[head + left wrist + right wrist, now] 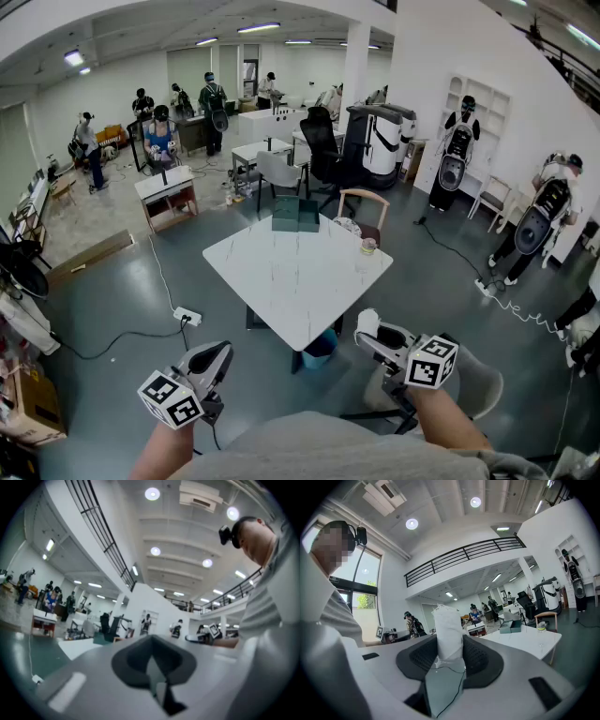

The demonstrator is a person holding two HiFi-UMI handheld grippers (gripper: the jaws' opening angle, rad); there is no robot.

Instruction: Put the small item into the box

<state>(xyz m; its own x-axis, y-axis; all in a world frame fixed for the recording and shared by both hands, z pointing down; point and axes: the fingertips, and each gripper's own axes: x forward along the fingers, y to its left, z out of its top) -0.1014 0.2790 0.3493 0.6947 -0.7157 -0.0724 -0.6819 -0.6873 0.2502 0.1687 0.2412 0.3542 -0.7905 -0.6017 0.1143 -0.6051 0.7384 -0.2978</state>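
A dark green box stands open at the far end of the white table. My right gripper hovers off the table's near right corner, shut on a white wrapped item. In the right gripper view that white item stands upright, clamped between the jaws of the right gripper, with the green box far beyond it. My left gripper is held low at the near left, away from the table. In its own view the left gripper is shut with nothing in it.
A small jar sits near the table's right edge, with a wooden chair behind it. A blue bin stands under the near corner. A power strip and cable lie on the floor at the left. Several people stand around the room.
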